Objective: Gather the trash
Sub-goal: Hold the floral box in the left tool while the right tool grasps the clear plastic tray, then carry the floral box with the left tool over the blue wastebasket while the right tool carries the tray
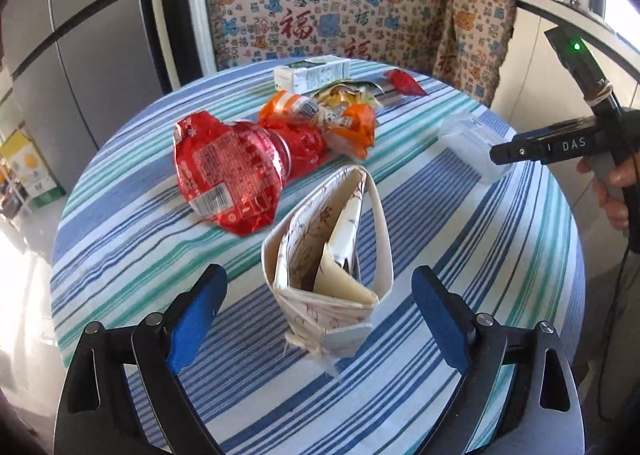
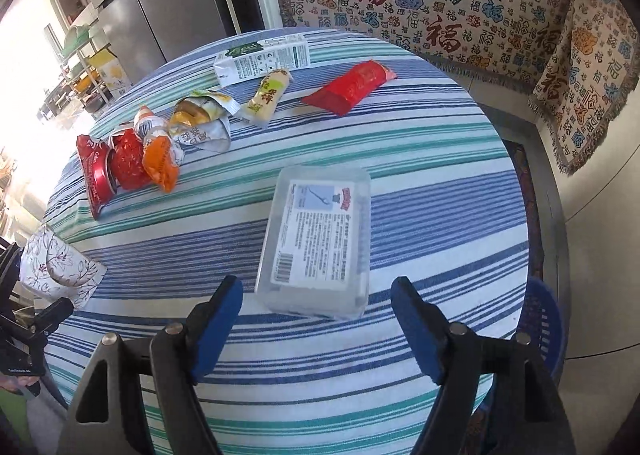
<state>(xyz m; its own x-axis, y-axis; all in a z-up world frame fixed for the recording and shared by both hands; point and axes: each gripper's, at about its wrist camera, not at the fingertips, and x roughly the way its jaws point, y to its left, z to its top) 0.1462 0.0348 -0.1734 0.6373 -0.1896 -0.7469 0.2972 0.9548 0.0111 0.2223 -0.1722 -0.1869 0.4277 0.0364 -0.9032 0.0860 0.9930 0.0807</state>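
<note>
In the left wrist view my left gripper (image 1: 320,311) stands wide apart at the bottom of the frame, the crushed floral paper cup (image 1: 326,275) between its blue pads but untouched. Above it, centre left, lie a red wrapper (image 1: 228,179) and an orange wrapper (image 1: 356,127); my right hand (image 1: 612,191) grips its handle at the right edge.

The right wrist view alone shows the label on the clear plastic box (image 2: 316,239), lying mid-frame on the striped surface (image 2: 440,183) just above my right gripper (image 2: 316,323), whose jaws hang apart, tilted steeply down. A blue basket (image 2: 544,319) peeks in at lower right.
</note>
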